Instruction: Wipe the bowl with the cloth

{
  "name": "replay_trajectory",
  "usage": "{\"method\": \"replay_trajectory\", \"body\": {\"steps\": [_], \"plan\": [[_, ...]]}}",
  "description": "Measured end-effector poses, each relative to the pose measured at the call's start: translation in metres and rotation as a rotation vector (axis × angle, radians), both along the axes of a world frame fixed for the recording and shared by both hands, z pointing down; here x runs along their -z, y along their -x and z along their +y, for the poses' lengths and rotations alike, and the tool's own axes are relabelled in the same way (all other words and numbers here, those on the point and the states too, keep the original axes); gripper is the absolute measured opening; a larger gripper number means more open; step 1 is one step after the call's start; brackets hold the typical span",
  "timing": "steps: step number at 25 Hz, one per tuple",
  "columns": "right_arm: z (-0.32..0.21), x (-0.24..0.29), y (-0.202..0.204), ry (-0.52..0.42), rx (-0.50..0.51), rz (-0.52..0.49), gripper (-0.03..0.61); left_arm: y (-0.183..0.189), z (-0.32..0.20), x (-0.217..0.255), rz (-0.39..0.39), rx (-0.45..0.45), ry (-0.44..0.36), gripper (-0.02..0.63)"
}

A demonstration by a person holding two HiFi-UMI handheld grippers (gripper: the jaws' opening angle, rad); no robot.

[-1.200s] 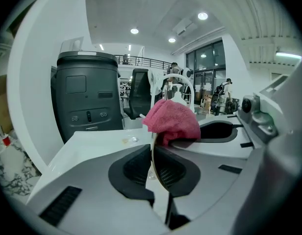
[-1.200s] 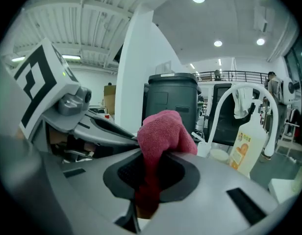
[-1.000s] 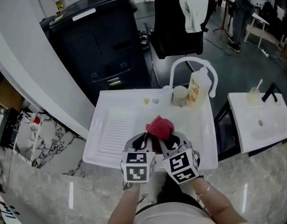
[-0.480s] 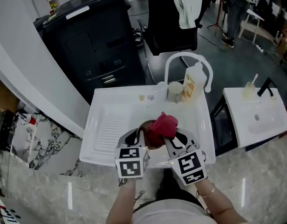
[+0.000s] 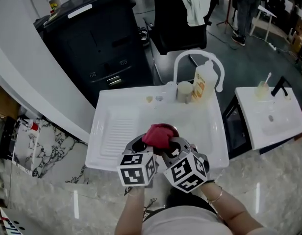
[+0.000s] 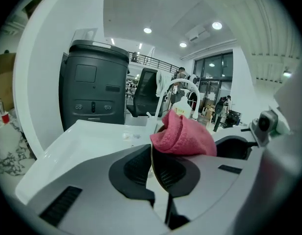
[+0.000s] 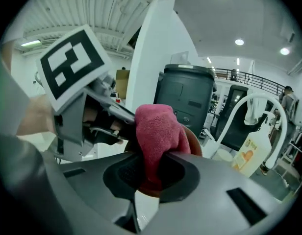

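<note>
Two grippers meet low over a white sink (image 5: 116, 116) set in a marble counter (image 5: 268, 180). A black bin (image 5: 102, 48) stands at eleven o'clock and a black chair (image 5: 178, 28) at twelve. A bunched red cloth (image 5: 158, 135) sits at the sink's six o'clock, between the left gripper (image 5: 143, 143) and the right gripper (image 5: 170, 145).

Right gripper view: the jaws are clamped on the cloth. It stands upright, long axis twelve to six, against a brown bowl (image 7: 195, 142).

Left gripper view: the jaws are closed on the bowl's thin rim, seen edge-on and running twelve to six. The cloth bulges at one o'clock.
</note>
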State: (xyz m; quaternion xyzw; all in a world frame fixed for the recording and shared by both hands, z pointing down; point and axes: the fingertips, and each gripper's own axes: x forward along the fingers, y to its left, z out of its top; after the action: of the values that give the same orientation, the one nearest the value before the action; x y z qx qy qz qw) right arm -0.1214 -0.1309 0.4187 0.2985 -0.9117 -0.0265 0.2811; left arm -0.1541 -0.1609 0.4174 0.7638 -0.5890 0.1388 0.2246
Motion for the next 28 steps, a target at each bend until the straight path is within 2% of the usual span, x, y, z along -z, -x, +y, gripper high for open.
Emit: {"method": "replay_trajectory", "body": {"steps": [7, 12, 16, 18, 21, 28], "plan": [[0.002, -0.023, -0.006, -0.048, -0.007, 0.159, 0.055, 0.009, 0.008, -0.017, 0.003, 0.020, 0.039, 0.029], [0.000, -0.016, -0.022, -0.073, -0.067, 0.143, 0.055, 0.005, 0.007, -0.021, 0.007, 0.009, 0.044, 0.028], [-0.001, -0.001, -0.040, -0.112, -0.121, 0.116, 0.055, 0.005, 0.004, -0.022, -0.027, 0.012, 0.037, 0.028], [-0.001, 0.010, -0.049, -0.120, -0.147, 0.074, 0.055, 0.011, 0.003, -0.023, -0.036, 0.027, 0.035, 0.028], [0.003, 0.029, -0.053, -0.103, -0.154, -0.051, 0.055, 0.019, 0.001, -0.023, -0.015, 0.047, 0.036, 0.028], [0.018, 0.059, -0.017, -0.015, -0.064, -0.338, 0.055, 0.014, 0.002, -0.020, 0.039, 0.052, 0.029, 0.028]]}}
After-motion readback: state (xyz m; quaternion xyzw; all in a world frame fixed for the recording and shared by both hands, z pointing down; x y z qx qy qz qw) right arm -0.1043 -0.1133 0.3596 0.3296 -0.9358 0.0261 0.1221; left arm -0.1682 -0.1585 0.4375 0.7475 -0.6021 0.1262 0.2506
